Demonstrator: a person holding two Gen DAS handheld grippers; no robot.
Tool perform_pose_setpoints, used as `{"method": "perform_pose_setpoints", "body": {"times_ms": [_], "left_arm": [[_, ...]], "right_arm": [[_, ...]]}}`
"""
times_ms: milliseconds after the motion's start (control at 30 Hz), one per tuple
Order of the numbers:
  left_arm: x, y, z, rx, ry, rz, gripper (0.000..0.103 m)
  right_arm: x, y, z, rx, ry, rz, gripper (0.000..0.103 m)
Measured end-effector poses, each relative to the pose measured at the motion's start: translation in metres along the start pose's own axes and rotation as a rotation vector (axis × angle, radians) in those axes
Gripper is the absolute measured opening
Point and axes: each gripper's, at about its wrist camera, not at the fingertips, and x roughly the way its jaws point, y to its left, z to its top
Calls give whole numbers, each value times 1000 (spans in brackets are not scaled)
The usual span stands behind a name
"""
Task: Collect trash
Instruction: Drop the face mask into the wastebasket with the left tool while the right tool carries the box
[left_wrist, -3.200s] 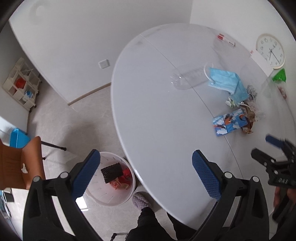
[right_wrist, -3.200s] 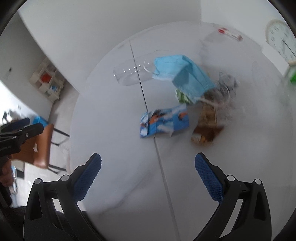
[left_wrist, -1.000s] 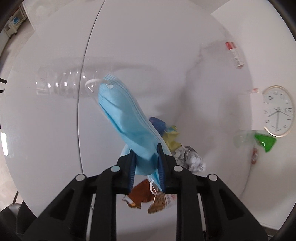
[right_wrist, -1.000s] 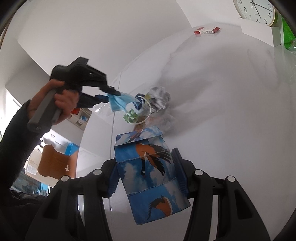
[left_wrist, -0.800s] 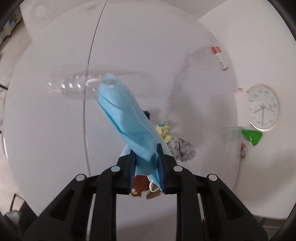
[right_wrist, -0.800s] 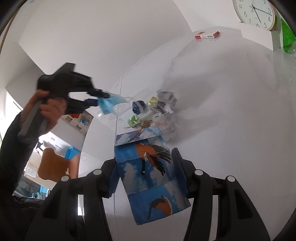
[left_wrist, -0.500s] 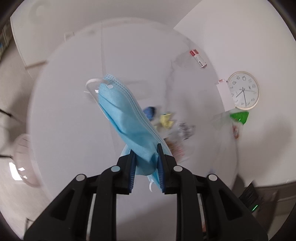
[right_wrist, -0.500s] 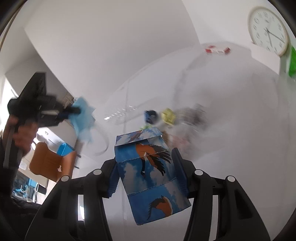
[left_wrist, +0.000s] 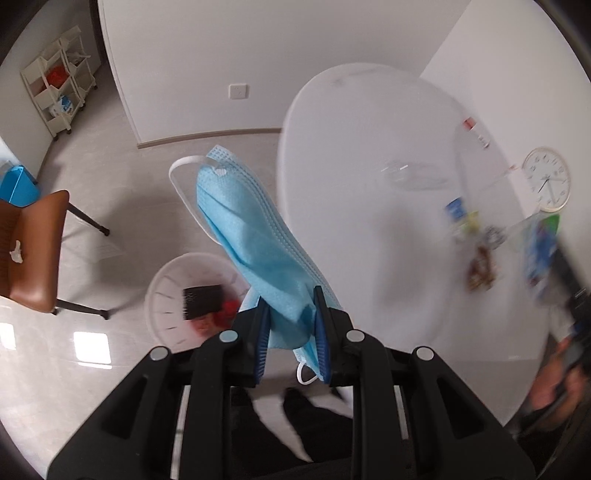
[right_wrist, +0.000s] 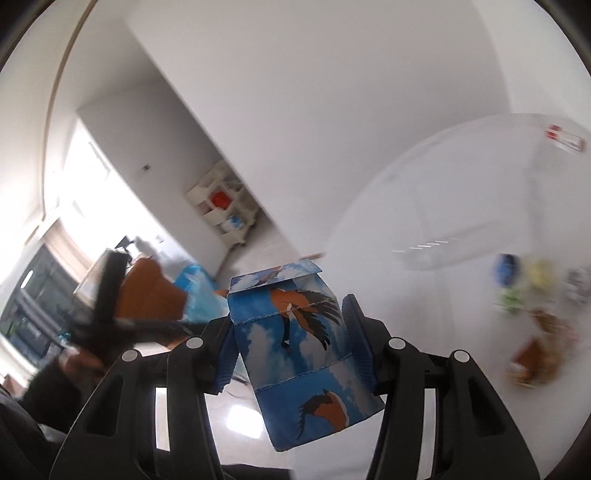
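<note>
My left gripper (left_wrist: 291, 332) is shut on a light blue face mask (left_wrist: 251, 240) and holds it in the air, off the table's edge and above the floor. A white round trash bin (left_wrist: 166, 295) with a black piece and red scraps in it stands on the floor below the mask. My right gripper (right_wrist: 291, 343) is shut on a blue carton with a bird print (right_wrist: 299, 347), lifted off the white round table (right_wrist: 424, 332). A clear plastic bottle (left_wrist: 413, 175) and several small wrappers (left_wrist: 476, 254) lie on the table.
A brown chair (left_wrist: 29, 254) stands left of the bin. A white shelf cart (left_wrist: 59, 74) stands by the far wall. A wall clock (left_wrist: 546, 179) and a red-and-white pack (left_wrist: 476, 133) lie at the table's far side. My legs show below the left gripper.
Both grippers have swung left, away from the table's middle. The mask now hangs over the floor near the bin. The carton has been carried toward the table's left edge.
</note>
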Motion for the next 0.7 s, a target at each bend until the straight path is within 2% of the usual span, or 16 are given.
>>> {"method": "perform_pose_setpoints", "body": {"times_ms": [67,167,233,300,433,500,700], "left_arm": [[15,24,-5,8,5,51,22],[36,58,-14,-19,32,61,26],[53,79,-15,-53,50,45,28],[73,94,-17,-68,70,35,38],[108,117,-20,-70,118,40,46],[121,127,-21,-84,140,37,54],[134,149,-26,-154,146,13,60]], "right_arm": [[21,26,3,2,13,43,53],[46,56,3,1,51,96,53],[62,74,2,-20,85,88,53],[73,86,-1,-34,111,70,53],[88,105,-6,-43,157,34,53],[91,109,-8,-53,177,16,53],[104,118,-13,-66,222,-4,53]]}}
